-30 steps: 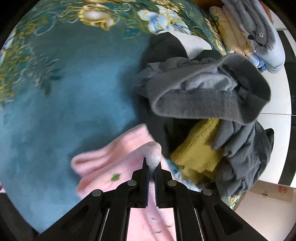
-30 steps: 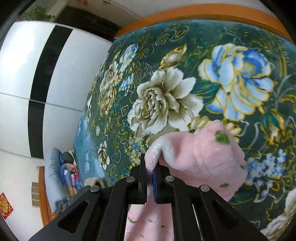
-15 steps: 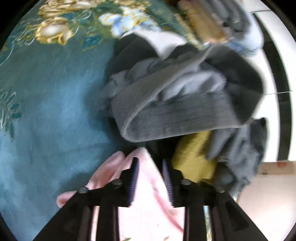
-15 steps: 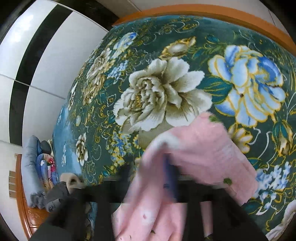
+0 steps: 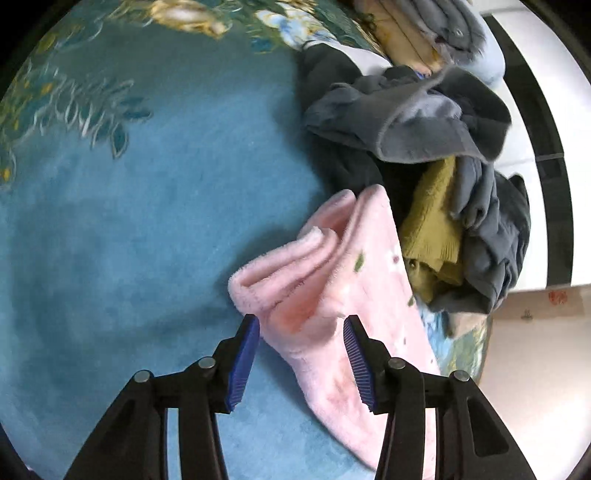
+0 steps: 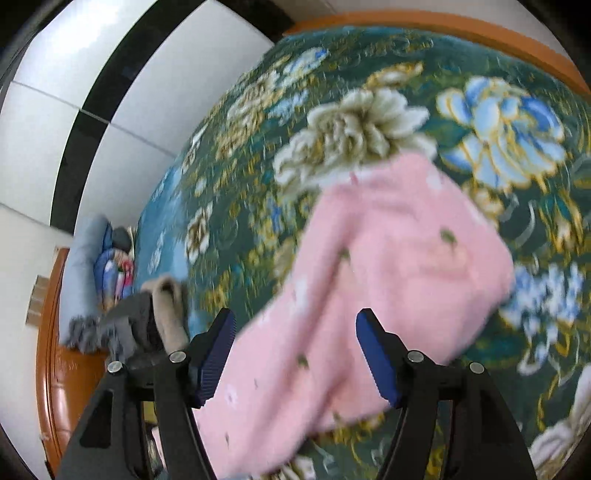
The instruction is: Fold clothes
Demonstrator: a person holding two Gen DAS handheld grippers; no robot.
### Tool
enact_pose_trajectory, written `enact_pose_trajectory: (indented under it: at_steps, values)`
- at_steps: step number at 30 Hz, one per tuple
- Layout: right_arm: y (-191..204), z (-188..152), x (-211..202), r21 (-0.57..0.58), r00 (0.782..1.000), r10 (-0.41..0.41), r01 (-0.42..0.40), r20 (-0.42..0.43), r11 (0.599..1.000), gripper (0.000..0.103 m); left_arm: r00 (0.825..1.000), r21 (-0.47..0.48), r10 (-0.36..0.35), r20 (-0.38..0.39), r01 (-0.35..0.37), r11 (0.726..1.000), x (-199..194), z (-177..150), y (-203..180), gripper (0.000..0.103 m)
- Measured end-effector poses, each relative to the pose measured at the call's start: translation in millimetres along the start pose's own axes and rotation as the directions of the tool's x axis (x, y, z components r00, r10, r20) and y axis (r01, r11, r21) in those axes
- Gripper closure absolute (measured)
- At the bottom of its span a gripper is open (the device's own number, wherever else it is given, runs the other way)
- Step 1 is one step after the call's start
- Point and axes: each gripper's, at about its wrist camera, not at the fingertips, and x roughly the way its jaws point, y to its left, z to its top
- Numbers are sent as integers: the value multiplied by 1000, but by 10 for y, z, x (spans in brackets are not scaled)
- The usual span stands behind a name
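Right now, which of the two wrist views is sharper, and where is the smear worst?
Left wrist view: sharper; the pink garment and the clothes pile read clearly, with slight smear on the blanket's floral border. Right wrist view: motion blur across the flowered blanket and the pink garment, edges soft; both views bend strongly at the fisheye rim.

The right wrist view is smeared throughout: the pink fleece garment (image 6: 369,288) has soft edges, and its near end runs behind the gripper frame and off the bottom edge. Far left, a folded stack (image 6: 110,266) is too small to tell apart. In the left wrist view the mustard knit (image 5: 432,236) is half buried under grey clothes (image 5: 417,125), and the folded bedding (image 5: 443,33) is cut by the top edge.
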Motion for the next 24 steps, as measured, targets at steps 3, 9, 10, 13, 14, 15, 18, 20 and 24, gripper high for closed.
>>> enact_pose_trajectory:
  at_steps: [3,9,10,13,14,15,18,20,24]
  values:
    - [-118,-148,-41,3,1000,-21,21,-19,1000,34,1000,-18,2,-6,-2,1000,70,-15,-35,62]
    - [-363,-306,-92,70,999,-42,44,-33,997,34,997,99,47,61,-53,994,-2,-9,-281,95]
    - [-397,-322,-100,81,998,-45,47,-35,996,34,995,126,18,99,-31,992,-95,22,-321,95]
    - [-433,-343,-130,84,998,-47,49,-30,995,34,976,176,-66,209,29,984,-425,138,-457,95]
    - [-448,-349,-134,87,999,-46,48,-26,995,34,976,176,-61,211,23,984,-443,170,-446,95]
    - [-464,-354,-136,91,999,-45,47,-22,995,34,980,165,-31,196,-2,986,-385,185,-400,95]
    - [-505,-382,-60,111,998,-49,53,-33,992,34,990,120,70,123,-85,989,35,195,-271,94]
    - [-527,-411,10,120,998,-46,52,-52,991,34,991,76,98,96,-105,992,212,184,-131,94]
    - [-494,-434,60,71,995,-70,75,-69,995,34,985,45,89,146,-97,994,193,124,-51,71]
